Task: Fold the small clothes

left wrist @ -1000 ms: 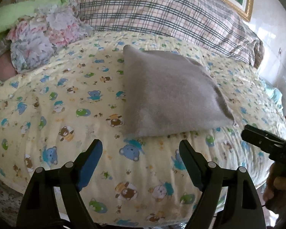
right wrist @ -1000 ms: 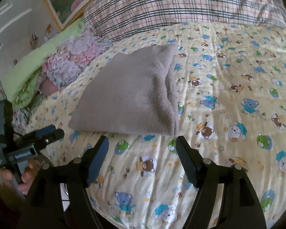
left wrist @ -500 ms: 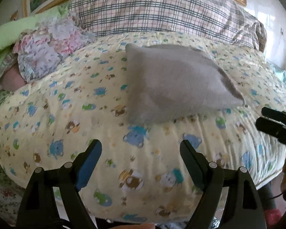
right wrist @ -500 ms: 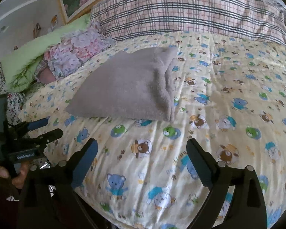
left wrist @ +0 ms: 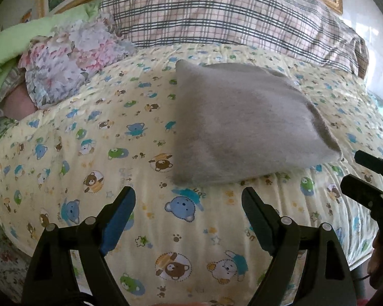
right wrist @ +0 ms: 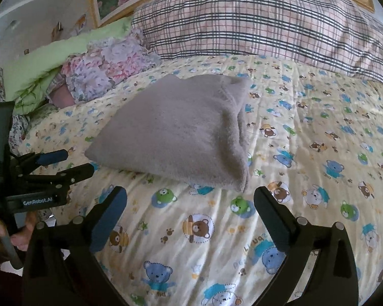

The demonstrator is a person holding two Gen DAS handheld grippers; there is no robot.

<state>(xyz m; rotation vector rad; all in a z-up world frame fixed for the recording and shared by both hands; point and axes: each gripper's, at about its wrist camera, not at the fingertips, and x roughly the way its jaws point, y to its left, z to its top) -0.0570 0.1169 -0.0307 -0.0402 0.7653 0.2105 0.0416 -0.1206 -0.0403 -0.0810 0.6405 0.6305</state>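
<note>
A folded grey fleece garment [left wrist: 242, 132] lies flat on the pale yellow quilt printed with cartoon bears [left wrist: 94, 158], forming a thick rectangular pad with its layered folded edge on the side toward 3 o'clock in the right wrist view [right wrist: 181, 130]. Nothing touches it.

The left gripper [left wrist: 189, 204] hangs above the quilt at the near edge of the bed, at 6 o'clock from the garment; its 2 black fingers stand wide apart with only bear-print fabric between them, and the blue pad of one finger [left wrist: 117, 219] faces inward. It shows again in the right wrist view at 9 o'clock [right wrist: 63, 163], carried by a hand [right wrist: 15, 232] on its grip.

The right gripper [right wrist: 189, 209] also hovers just short of the garment's near corner, at 6 o'clock from it. Its jaws are opening, already very wide, and nothing lies between them. In the left wrist view it sits at 3 o'clock [left wrist: 365, 170], apart from the cloth.

Behind the garment, at 12 o'clock, a large pink and grey plaid pillow [left wrist: 229, 12] lies across the head of the bed. At 10 o'clock sit a crumpled pink and white floral cloth [left wrist: 71, 61] and a light green blanket [left wrist: 20, 48]. A gold-framed picture [right wrist: 107, 2] hangs on the wall beyond.
</note>
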